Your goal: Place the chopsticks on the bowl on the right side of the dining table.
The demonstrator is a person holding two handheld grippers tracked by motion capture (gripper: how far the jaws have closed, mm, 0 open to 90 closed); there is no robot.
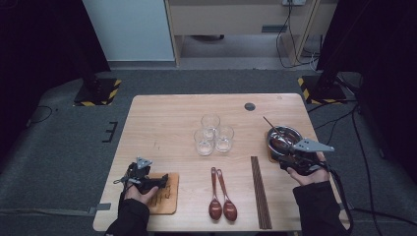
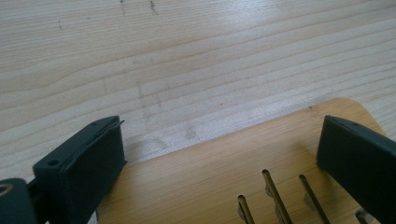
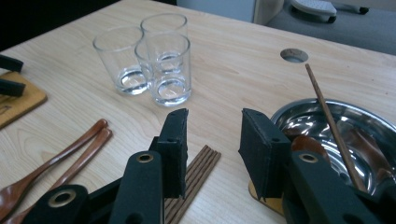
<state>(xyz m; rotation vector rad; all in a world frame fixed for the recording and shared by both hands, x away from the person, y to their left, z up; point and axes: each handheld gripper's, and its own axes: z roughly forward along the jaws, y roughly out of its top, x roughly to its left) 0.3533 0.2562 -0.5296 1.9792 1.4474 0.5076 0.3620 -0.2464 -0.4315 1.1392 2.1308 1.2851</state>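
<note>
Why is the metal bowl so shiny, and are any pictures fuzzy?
In the right gripper view the metal bowl mirrors the room light, so bright glare streaks show inside it; in the left gripper view the table has a pale sheen, and the near jaws look soft; the high view has dark corners.

Your left gripper (image 1: 162, 180) hovers over the slotted wooden trivet (image 1: 166, 202) at the near left corner of the pale wooden table (image 1: 162, 118). Three clear drinking glasses (image 1: 213, 133) cluster at the middle. Nearer you lie two reddish-brown wooden spoons (image 1: 220, 195) side by side, and right of them a row of dark wooden chopsticks (image 1: 260, 191). At the right edge, a shiny steel bowl (image 1: 284, 137) sits on a second wooden trivet (image 3: 267, 201), with one chopstick (image 3: 332, 122) leaning in it. Your right gripper (image 3: 212, 140) is just beside that bowl.
</note>
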